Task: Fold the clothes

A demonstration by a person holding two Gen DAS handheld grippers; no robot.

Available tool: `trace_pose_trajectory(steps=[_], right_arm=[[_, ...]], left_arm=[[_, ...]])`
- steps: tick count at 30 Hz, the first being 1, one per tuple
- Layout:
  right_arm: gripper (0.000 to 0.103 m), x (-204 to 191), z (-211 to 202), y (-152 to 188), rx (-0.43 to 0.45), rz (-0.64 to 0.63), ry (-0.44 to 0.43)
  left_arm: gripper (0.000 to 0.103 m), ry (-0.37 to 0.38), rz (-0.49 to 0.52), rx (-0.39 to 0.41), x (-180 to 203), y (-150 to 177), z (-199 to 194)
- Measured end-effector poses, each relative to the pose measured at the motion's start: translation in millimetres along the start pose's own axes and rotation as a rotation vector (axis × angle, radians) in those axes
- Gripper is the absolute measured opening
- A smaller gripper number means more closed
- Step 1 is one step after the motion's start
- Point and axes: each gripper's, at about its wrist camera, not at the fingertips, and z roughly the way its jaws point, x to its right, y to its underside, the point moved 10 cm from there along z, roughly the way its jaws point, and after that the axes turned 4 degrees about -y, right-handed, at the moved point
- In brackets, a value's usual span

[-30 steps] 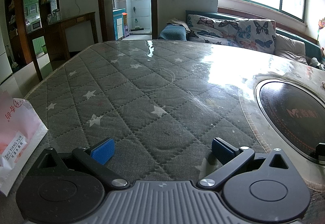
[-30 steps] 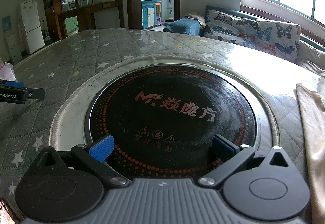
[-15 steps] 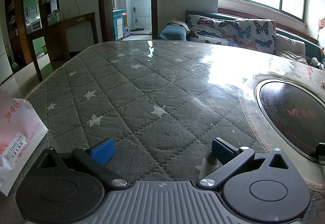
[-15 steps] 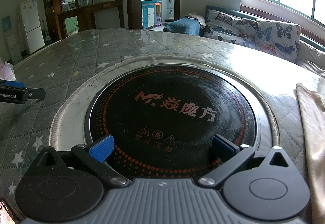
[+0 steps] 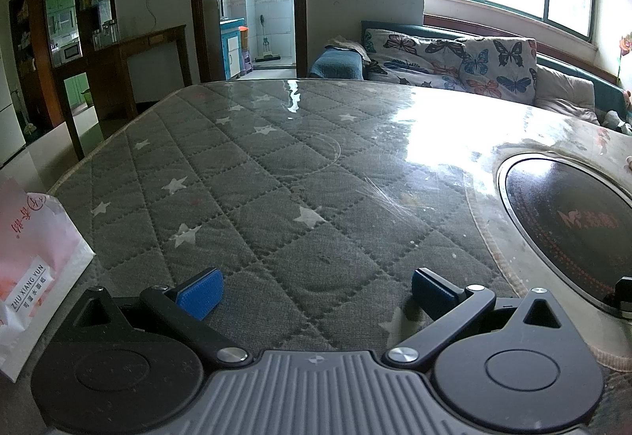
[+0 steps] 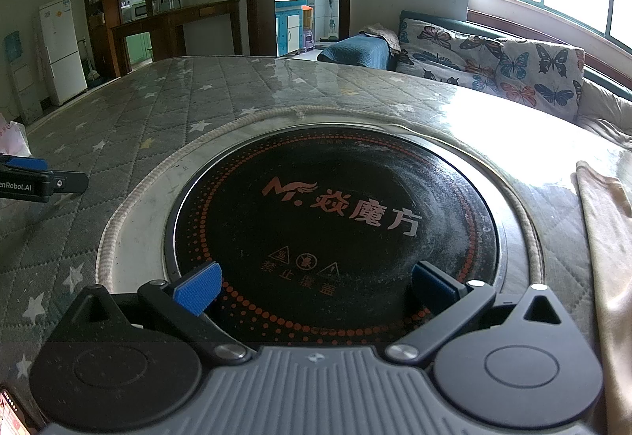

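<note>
**A:** On the tabletop, gray quilted cover w/ white stars under a clear glossy sheet, left gripper sits low w/ its blue pads spread wide, nothing btwn them, just bare quilt. Red-and-white paper bag w/ "ZHU XIANG YUN" printed on it stands at the tabletop's left edge, just beside that gripper.

**B:** And the right one?

**A:** Right gripper same deal, jaws wide apart, holding nothing. It's low over the near rim of the round black induction cooktop set into the tabletop, orange logo + warning icons on the glass, rope-like trim round the cutout. From the right wrist cam you can see the other gripper's black finger w/ a blue pad poking in at far left, well apart from the cooktop.

**B:** Where's the clothing tho?

**A:** Beige garment lies flat on the tabletop at the right edge of the right wrist view, past the cooktop's trim, running from mid frame down to the bottom. Neither gripper touches it. Can't tell what kind of garment it is, only a strip shows. Left cam doesn't show it at all.

**B:** Bg?

**A:** Butterfly-print sofa behind the tabletop under bright windows, white fridge far left, dark wood shelving next to it, open doorway in the middle.
</note>
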Motion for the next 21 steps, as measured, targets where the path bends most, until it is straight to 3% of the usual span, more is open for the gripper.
trace_pose_trajectory(steps=[21], right_arm=[[0.103, 0.0, 0.1, -0.7, 0.0, 0.0, 0.0]], left_arm=[[0.103, -0.006, -0.002, 0.0, -0.1, 0.7, 0.7]])
